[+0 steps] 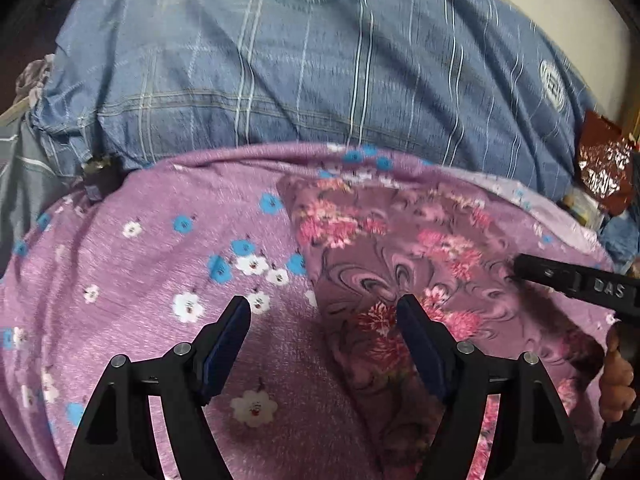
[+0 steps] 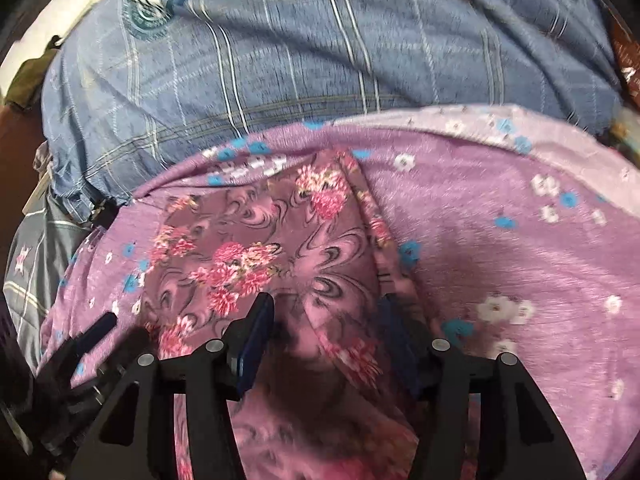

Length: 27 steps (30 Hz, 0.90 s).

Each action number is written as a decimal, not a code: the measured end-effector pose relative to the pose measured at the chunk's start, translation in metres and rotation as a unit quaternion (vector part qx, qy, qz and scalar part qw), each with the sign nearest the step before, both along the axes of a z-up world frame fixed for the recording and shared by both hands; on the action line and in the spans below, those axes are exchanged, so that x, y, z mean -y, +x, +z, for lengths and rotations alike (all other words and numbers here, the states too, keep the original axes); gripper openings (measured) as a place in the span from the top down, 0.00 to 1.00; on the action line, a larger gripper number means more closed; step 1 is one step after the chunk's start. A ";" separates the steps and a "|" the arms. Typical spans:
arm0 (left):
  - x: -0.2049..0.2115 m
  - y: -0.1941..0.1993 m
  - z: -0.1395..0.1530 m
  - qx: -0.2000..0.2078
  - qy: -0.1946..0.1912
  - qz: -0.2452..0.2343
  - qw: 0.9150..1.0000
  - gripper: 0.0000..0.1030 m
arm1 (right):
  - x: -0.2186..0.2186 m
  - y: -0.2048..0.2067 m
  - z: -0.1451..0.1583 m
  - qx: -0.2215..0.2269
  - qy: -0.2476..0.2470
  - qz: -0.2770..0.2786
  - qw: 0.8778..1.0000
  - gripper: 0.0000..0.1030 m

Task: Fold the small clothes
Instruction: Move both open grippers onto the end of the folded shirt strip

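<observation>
A small mauve garment (image 1: 400, 248) with pink flower and swirl print lies on a purple flowered sheet (image 1: 160, 248). My left gripper (image 1: 322, 304) hovers open over the garment's left edge, its left finger above the sheet, nothing between the pads. One finger of my right gripper (image 1: 560, 278) reaches in over the garment's right side. In the right wrist view the right gripper (image 2: 327, 302) stands open low over the garment (image 2: 248, 232), with a raised fold of the cloth between its fingers and no pad clearly pressing. The left gripper's fingers (image 2: 94, 334) show blurred at the lower left.
A blue plaid pillow or quilt (image 1: 300, 80) bulges behind the sheet. Grey striped fabric (image 1: 24, 184) lies at the left, a dark red patterned thing (image 1: 604, 168) at the right edge. A person's hand (image 1: 618, 380) shows at the right border.
</observation>
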<state>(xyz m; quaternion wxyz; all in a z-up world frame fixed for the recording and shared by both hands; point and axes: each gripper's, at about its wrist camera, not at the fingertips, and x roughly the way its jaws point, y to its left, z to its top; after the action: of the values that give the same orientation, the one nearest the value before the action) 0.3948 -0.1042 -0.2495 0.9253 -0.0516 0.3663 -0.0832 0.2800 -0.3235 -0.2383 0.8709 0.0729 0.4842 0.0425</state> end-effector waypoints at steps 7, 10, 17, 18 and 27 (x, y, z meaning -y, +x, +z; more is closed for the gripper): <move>-0.011 -0.024 0.001 -0.032 -0.020 -0.031 0.999 0.27 | 0.030 -0.036 0.024 0.017 0.017 0.001 1.000 0.45; -0.003 -0.021 -0.011 -0.058 0.016 -0.052 0.997 0.27 | 0.029 -0.042 0.012 -0.011 0.013 0.017 1.000 0.46; -0.008 -0.017 0.004 -0.033 -0.004 -0.047 0.998 0.27 | 0.025 -0.034 -0.005 -0.044 0.025 0.029 0.998 0.45; -0.011 -0.016 0.008 -0.026 -0.016 -0.044 0.999 0.27 | 0.029 -0.034 0.002 -0.027 0.035 0.026 0.999 0.45; -0.040 0.020 -0.017 -0.126 -0.199 -0.085 0.968 0.27 | 0.084 0.008 -0.011 -0.035 0.183 -0.009 0.982 0.38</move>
<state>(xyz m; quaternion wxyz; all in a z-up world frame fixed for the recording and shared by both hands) 0.4145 -0.0647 -0.2663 0.8323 -0.2131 0.4594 -0.2257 0.2880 -0.4071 -0.2498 0.8254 0.2372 0.4980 0.1203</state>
